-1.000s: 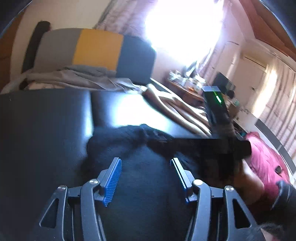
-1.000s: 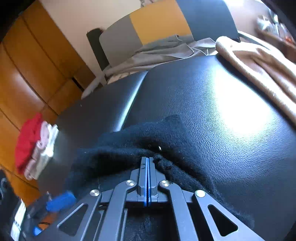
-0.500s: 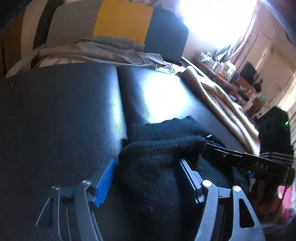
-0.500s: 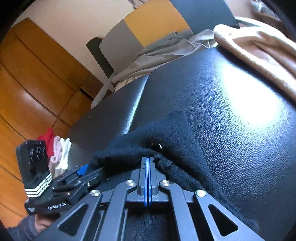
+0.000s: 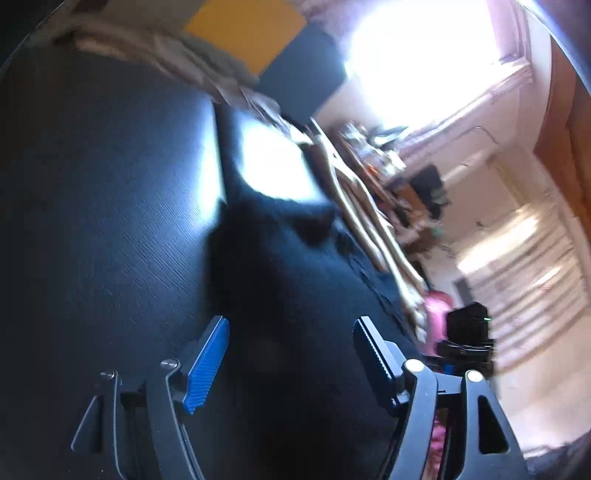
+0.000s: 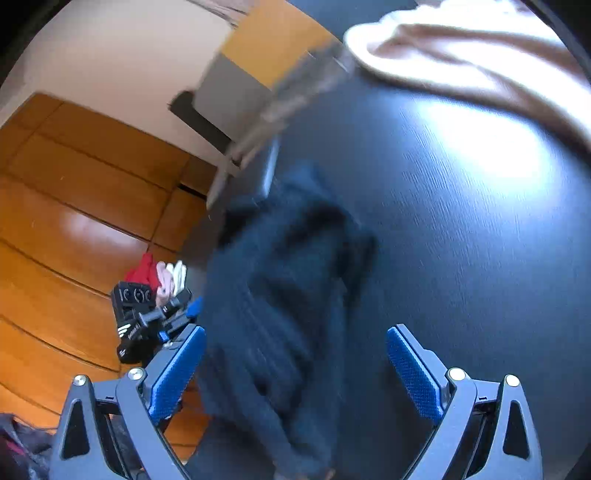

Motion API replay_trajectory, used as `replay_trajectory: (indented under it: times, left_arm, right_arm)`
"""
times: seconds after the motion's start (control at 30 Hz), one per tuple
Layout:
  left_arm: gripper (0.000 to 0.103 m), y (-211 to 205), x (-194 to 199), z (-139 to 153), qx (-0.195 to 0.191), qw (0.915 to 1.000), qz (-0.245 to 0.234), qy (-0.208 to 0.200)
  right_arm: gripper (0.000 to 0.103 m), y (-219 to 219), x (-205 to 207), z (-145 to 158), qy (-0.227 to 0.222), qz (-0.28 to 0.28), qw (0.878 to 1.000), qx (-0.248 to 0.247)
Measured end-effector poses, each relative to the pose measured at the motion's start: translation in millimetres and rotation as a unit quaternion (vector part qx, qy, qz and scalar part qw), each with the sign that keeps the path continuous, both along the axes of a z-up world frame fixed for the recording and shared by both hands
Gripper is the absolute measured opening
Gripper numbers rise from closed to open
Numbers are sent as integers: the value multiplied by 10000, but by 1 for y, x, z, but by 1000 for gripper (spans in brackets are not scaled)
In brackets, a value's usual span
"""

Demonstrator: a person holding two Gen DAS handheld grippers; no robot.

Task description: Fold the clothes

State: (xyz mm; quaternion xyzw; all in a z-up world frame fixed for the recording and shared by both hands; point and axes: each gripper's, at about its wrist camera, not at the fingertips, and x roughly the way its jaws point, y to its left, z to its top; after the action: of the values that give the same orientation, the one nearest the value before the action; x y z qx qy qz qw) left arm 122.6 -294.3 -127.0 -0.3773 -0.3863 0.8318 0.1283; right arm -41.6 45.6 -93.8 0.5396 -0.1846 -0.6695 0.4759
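Both claws stand with their blue pads spread wide and nothing between them. Taking the left wrist view from left to right: glossy black padded surface (image 5: 103, 229) fills the left half, with a seam running down it and a bright patch of glare past the seam. The left claw (image 5: 290, 354) hovers over that surface, its jaws parted, and the black knit garment (image 5: 280, 280) lies bunched on the surface just ahead of and beneath the gap between the pads; the view is blurred, so its folds cannot be made out. Beyond it a beige cloth (image 5: 369, 218) trails along the far right edge of the padded surface. A cushion with a yellow panel (image 5: 247, 33) stands at the far end, with grey fabric heaped before it. Further right, a bright window (image 5: 417, 62) glares, and the other claw's black body shows low at the right edge.

In the right wrist view, wooden panelling (image 6: 74, 206) covers the left, with a small stack of red, pink and white clothes (image 6: 162, 273) in front of it and the left claw's black body just beside that stack. The right claw (image 6: 295, 369) is also open, and the black knit garment (image 6: 284, 302) lies crumpled on the black padded surface (image 6: 480, 240) between and ahead of its pads, nearer the left pad. At upper right lies the beige cloth (image 6: 461, 59).
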Motion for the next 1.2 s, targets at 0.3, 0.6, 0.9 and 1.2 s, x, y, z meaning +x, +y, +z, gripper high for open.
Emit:
replay_trajectory:
  times: [0.3,0.6,0.9,1.2]
  left_arm:
    - [75,26,-24,1,-286,9985,-420,-208]
    - [40,25,-17,-4,-123,9990,-335,-262]
    - [33,8,69,47,-407,9971,320,556]
    - [33,-116,218,174,-1524,9458,2317,1687]
  right_arm:
    - [103,-64,9,-10,15,895,9959,-93]
    - [103,-79,37,-10,1224,1437,9818,210]
    - [45,-119,70,-1,1173,1364,9821,559]
    - [45,-309,139,93,1730,2902,9365,-935]
